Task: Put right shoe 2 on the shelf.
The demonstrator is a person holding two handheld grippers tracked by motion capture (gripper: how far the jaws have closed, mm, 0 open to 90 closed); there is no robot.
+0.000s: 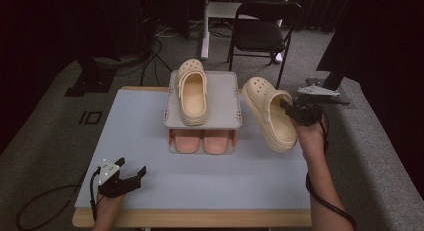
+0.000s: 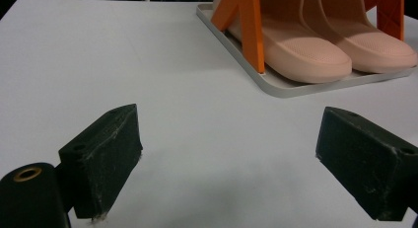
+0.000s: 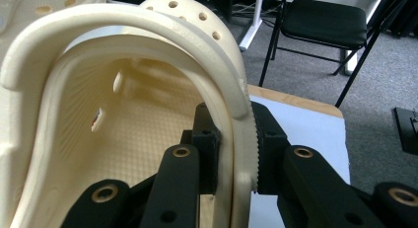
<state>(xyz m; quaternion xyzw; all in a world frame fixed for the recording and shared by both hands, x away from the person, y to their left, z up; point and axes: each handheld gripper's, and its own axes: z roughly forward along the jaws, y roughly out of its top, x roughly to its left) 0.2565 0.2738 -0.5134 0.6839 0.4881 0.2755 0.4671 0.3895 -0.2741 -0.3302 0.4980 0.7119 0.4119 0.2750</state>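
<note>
two cream clogs [image 1: 270, 118], two pink slides [image 1: 201, 140], one rack [image 1: 222, 98]

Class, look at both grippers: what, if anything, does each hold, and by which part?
The right gripper clamps the cream clog by its side wall. The left gripper is open and holds nothing.

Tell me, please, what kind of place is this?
Probably a lab or studio set up for recording: a pale blue-topped table with a grey two-level shoe rack, dark curtains, cables on grey carpet, a black folding chair.

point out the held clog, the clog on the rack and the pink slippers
held clog [image 1: 272, 118], high view, footbed
clog on the rack [image 1: 192, 93], high view, footbed
pink slippers [image 2: 315, 53], left gripper view, left slipper's toe
</note>
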